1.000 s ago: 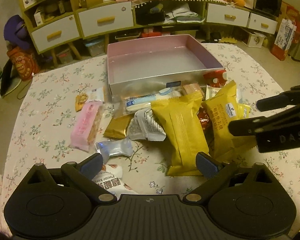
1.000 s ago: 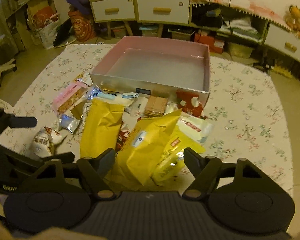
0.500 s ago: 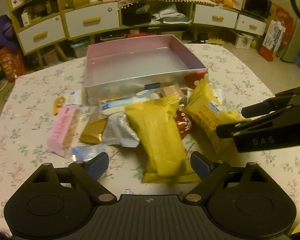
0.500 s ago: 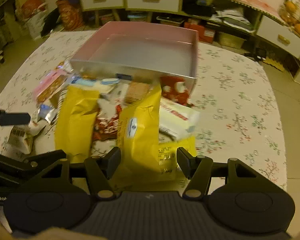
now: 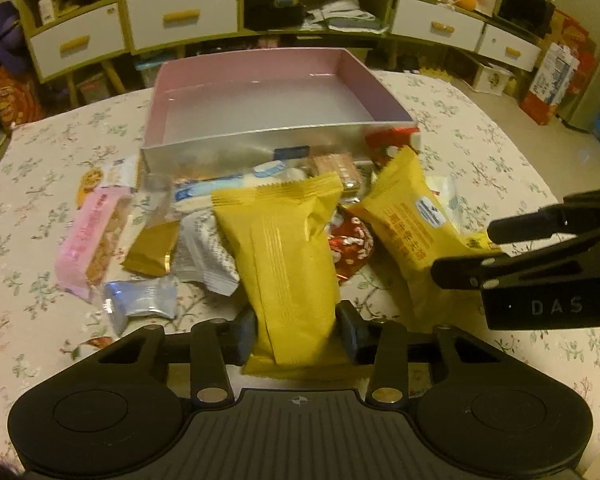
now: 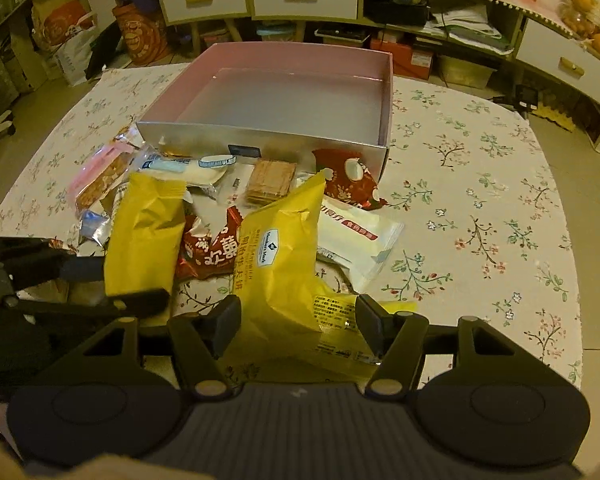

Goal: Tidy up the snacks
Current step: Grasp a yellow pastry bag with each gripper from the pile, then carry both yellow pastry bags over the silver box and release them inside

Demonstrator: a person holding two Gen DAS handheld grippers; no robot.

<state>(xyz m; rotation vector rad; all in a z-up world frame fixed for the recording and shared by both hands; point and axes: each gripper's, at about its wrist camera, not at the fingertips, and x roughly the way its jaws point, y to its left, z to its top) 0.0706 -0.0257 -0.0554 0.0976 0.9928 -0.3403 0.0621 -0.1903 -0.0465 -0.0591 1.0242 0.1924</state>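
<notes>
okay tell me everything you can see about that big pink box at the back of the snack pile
The shallow rectangular box with pink inner walls stands open and level on the floral tablecloth, no lid in sight. Its outer front wall looks like shiny silver card with a small dark label. Inside, the pale floor is glossy and holds nothing. Small snack packets lie against the base of its front wall, among them a red packet with white shapes at its right front corner. Neither gripper touches it.
</notes>
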